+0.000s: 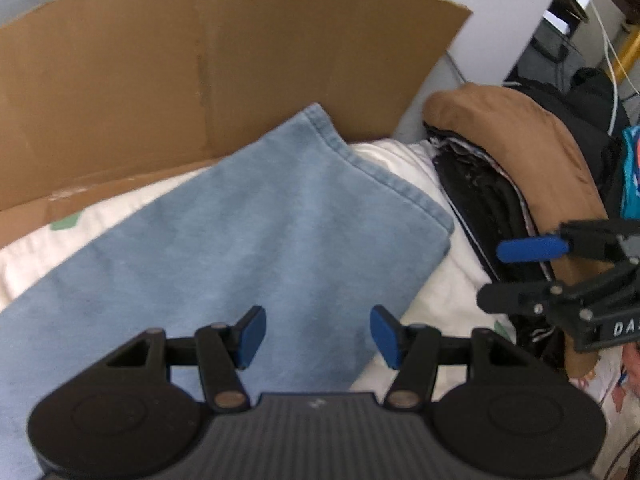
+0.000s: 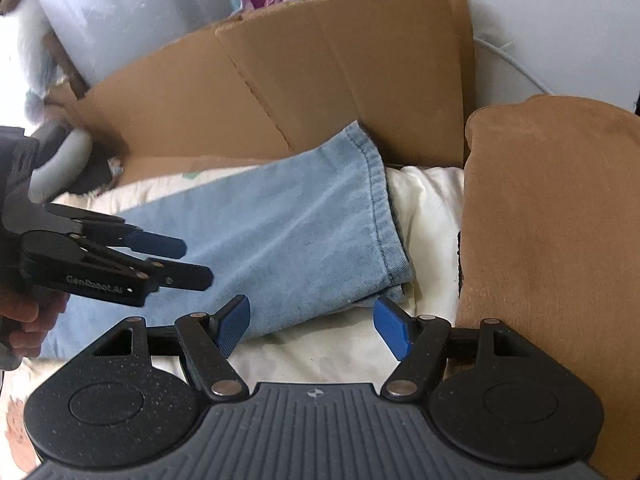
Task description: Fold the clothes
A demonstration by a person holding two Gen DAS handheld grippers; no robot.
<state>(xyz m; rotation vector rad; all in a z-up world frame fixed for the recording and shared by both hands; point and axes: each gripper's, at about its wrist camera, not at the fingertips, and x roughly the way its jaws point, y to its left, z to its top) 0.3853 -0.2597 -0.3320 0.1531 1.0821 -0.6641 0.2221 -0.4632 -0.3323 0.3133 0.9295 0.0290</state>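
Light blue jeans (image 1: pixel 248 232) lie folded flat on a white printed quilt (image 1: pixel 452 280), the hemmed leg end (image 2: pixel 376 208) pointing toward the cardboard. My left gripper (image 1: pixel 318 336) is open above the middle of the denim with nothing between its pads. It also shows at the left of the right wrist view as the left gripper (image 2: pixel 196 262), held by a hand (image 2: pixel 24 320). My right gripper (image 2: pixel 313 326) is open over the near corner of the jeans' hem and the quilt, holding nothing. In the left wrist view the right gripper (image 1: pixel 492 276) reaches in from the right edge.
A tall cardboard sheet (image 1: pixel 160 72) stands right behind the jeans. To the right sits a stack of folded clothes (image 1: pixel 480 184) topped by a brown garment (image 2: pixel 552 232). Bags and white cables (image 1: pixel 608 52) lie farther back.
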